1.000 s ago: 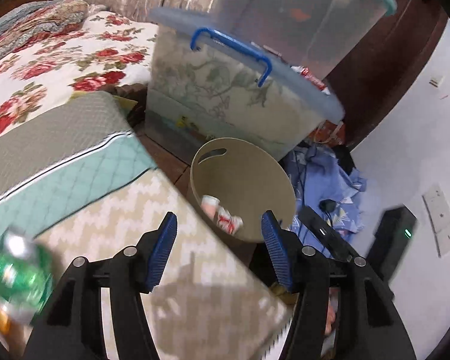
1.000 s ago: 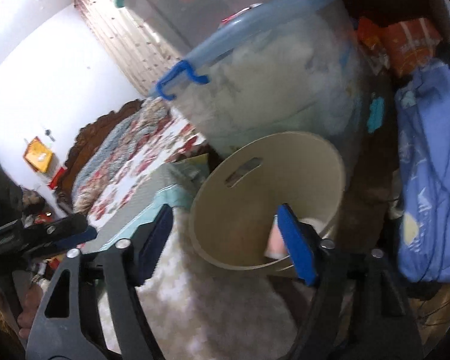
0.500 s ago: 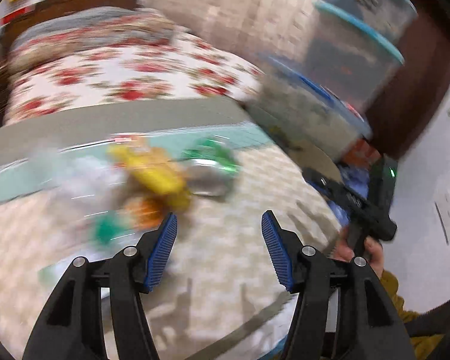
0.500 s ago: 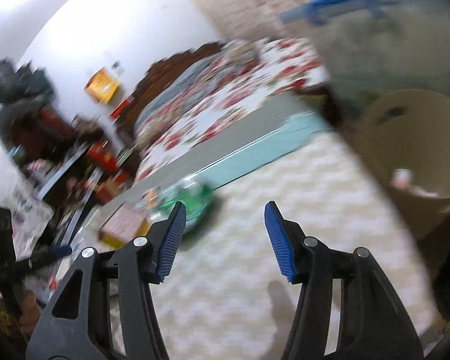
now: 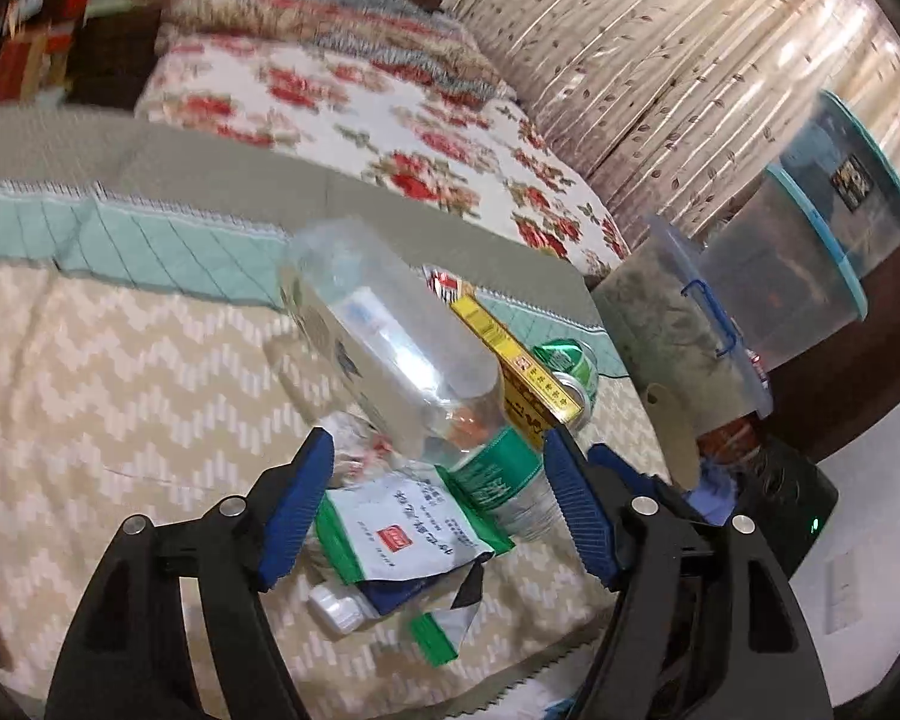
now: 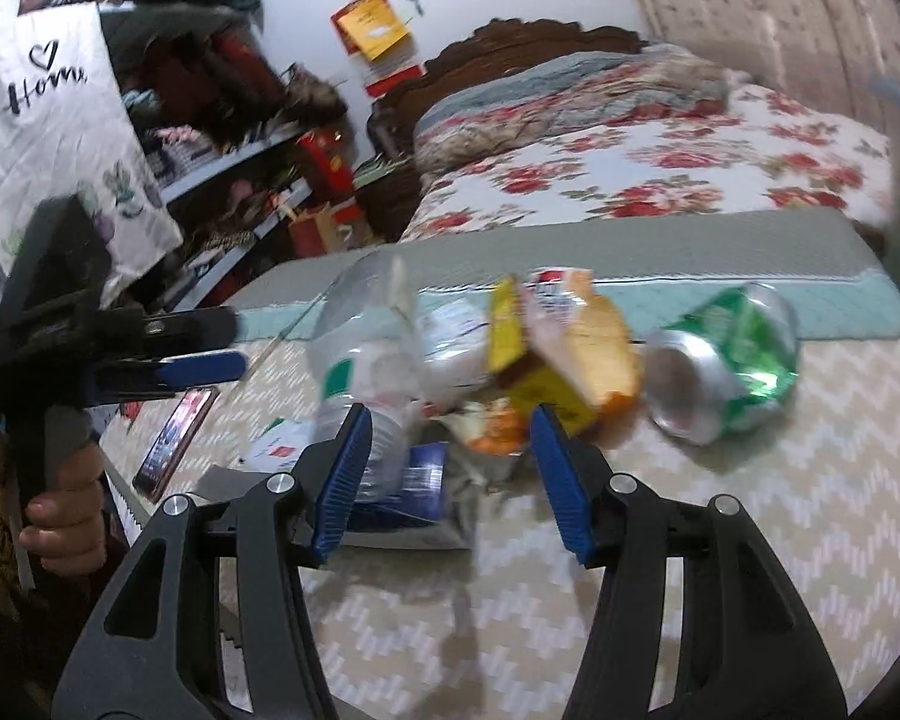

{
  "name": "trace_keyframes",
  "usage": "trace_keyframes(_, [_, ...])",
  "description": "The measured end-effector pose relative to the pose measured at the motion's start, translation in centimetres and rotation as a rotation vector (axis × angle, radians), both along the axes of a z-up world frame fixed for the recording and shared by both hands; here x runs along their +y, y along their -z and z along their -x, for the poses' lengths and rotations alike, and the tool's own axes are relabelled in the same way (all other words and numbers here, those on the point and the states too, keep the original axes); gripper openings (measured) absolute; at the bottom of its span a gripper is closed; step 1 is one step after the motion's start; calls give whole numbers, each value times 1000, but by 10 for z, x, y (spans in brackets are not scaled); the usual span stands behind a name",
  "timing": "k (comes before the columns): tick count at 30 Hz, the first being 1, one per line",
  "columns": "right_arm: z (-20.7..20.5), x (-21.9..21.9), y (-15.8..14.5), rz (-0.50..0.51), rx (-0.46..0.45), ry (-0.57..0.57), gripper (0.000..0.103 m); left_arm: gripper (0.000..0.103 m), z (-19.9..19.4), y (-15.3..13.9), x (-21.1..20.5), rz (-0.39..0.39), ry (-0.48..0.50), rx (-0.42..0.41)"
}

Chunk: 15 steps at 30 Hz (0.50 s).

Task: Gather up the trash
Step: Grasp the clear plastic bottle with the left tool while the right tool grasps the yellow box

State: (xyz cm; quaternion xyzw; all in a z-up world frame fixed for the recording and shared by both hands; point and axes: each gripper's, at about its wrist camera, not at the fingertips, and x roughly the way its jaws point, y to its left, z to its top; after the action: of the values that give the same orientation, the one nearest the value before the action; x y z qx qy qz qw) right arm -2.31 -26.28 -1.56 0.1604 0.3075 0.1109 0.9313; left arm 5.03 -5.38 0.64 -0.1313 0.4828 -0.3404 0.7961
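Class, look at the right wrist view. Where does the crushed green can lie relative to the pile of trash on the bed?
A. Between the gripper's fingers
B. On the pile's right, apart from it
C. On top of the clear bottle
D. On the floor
B: the crushed green can lies on its side on the zigzag blanket, to the right of the yellow box and the rest of the pile.

The right claw (image 6: 447,474) has black arms and blue pads, and the pads stand apart with nothing pinched. Just past it, a heap of trash lies on the cream zigzag blanket (image 6: 780,540): a clear plastic bottle with a green label (image 6: 360,324), a yellow cardboard box (image 6: 546,360) and a dark blue packet (image 6: 414,483). A crushed green and silver can (image 6: 726,363) lies to the right of the heap. Far left, a hand (image 6: 60,516) holds the other black claw (image 6: 198,345). A phone (image 6: 174,438) lies near it. A flowery bed cover (image 6: 660,174) is far back.
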Motion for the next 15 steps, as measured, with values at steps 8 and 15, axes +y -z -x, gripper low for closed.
trace_keyframes(8, [-7, 58, -8, 105, 5, -136, 59, 83, -8, 19, -23, -9, 79, 50])
trace_keyframes(15, [-1, 100, -8, 146, -20, -255, 59, 84, -19, 28, -19, -17, 98, 75])
